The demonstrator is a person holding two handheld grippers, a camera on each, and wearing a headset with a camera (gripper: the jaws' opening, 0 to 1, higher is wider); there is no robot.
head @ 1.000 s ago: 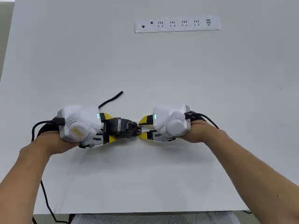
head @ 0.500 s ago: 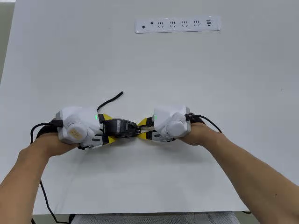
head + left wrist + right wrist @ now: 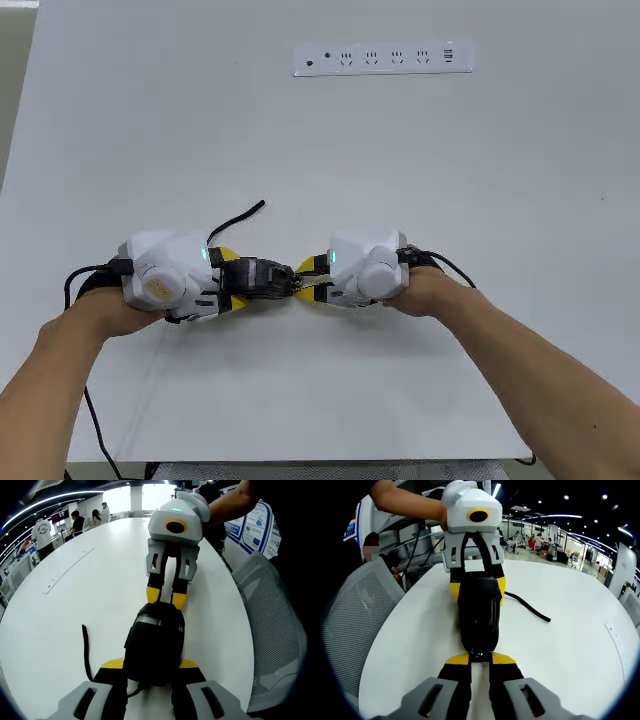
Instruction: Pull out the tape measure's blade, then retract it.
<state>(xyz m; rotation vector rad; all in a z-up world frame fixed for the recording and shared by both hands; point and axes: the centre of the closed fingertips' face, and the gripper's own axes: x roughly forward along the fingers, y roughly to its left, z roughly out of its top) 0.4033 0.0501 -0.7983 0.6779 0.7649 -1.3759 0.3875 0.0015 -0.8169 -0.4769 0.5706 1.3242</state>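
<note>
A black tape measure (image 3: 262,277) lies on the white table (image 3: 330,150), and my left gripper (image 3: 235,277) is shut on its body. In the left gripper view the case (image 3: 155,645) sits between my yellow-tipped jaws (image 3: 152,665). My right gripper (image 3: 305,280) faces it from the right, its tips at the case's front end. Seen from the right gripper view, my jaws (image 3: 480,659) stand nearly together on the blade's end hook, right at the case (image 3: 479,610). No length of blade shows outside the case. The tape's black wrist strap (image 3: 237,215) trails away across the table.
A white power strip (image 3: 382,58) lies at the far side of the table. A grey mesh chair (image 3: 270,630) stands by the near edge. A black cable (image 3: 90,400) hangs from the left gripper over the table's front edge.
The right gripper's yellow tips have drawn a little closer together at the tape's front end. Both grippers and the tape stay where they were; the head camera has shifted slightly.
</note>
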